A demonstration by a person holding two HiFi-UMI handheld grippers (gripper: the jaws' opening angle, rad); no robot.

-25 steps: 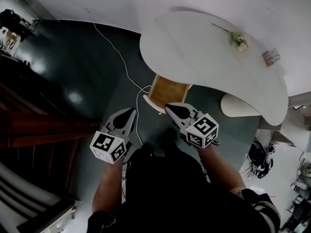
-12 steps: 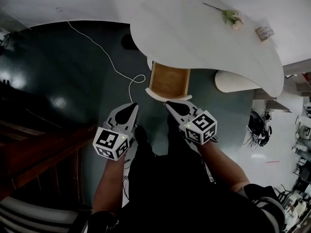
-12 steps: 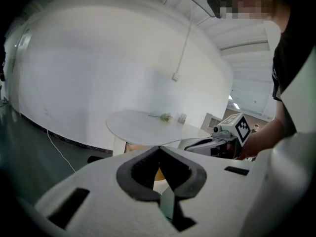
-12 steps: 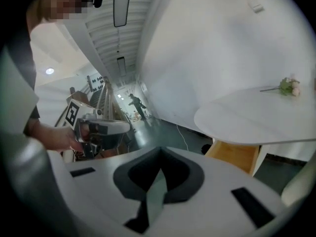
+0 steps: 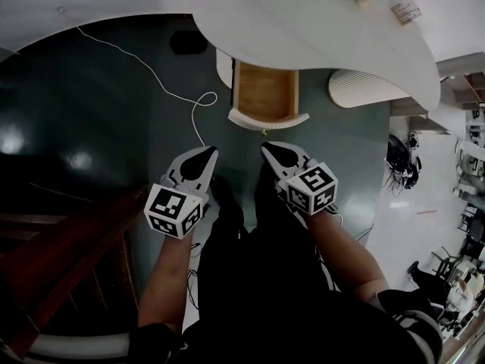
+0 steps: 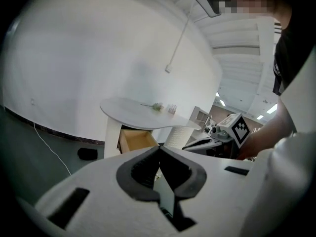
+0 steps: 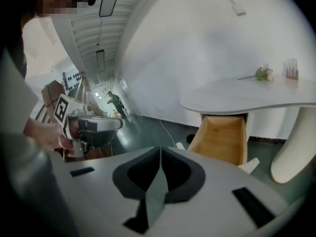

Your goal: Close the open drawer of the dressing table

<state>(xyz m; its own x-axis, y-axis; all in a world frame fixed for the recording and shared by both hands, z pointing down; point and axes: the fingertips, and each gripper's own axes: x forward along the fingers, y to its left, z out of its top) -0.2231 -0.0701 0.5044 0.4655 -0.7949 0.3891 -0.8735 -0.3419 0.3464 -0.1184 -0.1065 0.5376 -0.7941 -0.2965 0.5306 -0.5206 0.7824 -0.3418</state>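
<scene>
You have stepped in, so the open drawer (image 5: pixel 264 95) of the dressing table (image 5: pixel 318 36) now sits just ahead, between your left gripper (image 5: pixel 206 155) and right gripper (image 5: pixel 267 150), both pinched shut on nothing and lined up to push it in.

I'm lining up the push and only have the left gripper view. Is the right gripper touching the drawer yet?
Observer: No. In the head view, the right gripper is short of the drawer, with a gap before its front panel.
Operator: Are its jaws open?
Observer: The right gripper view shows them shut, with nothing between them.
Operator: Anything inside the drawer?
Observer: From above, only its bare wooden bottom shows.
</scene>
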